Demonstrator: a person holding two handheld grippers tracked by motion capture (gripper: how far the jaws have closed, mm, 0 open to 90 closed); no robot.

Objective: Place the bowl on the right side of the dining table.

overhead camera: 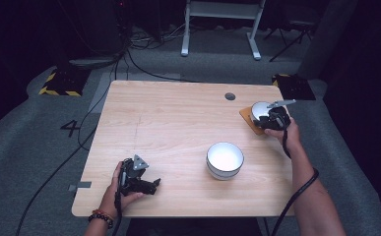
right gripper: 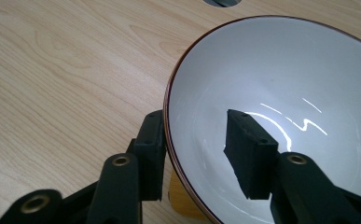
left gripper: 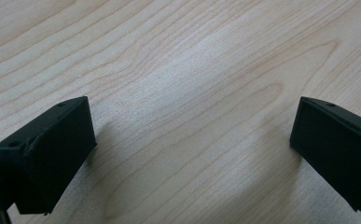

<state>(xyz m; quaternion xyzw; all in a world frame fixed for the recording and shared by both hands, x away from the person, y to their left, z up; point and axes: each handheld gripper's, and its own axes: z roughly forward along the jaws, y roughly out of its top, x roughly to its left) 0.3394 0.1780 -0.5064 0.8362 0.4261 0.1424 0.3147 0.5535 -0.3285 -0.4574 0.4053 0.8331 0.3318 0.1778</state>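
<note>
Right gripper (right gripper: 194,154) astride bowl (right gripper: 281,107) rim, jaws apart, poised to clamp; left gripper (left gripper: 192,154) idle, agape.

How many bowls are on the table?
2. One bowl stands alone near the table's middle front. The other bowl sits on a brown mat at the far right, where the right gripper straddles its rim.
</note>
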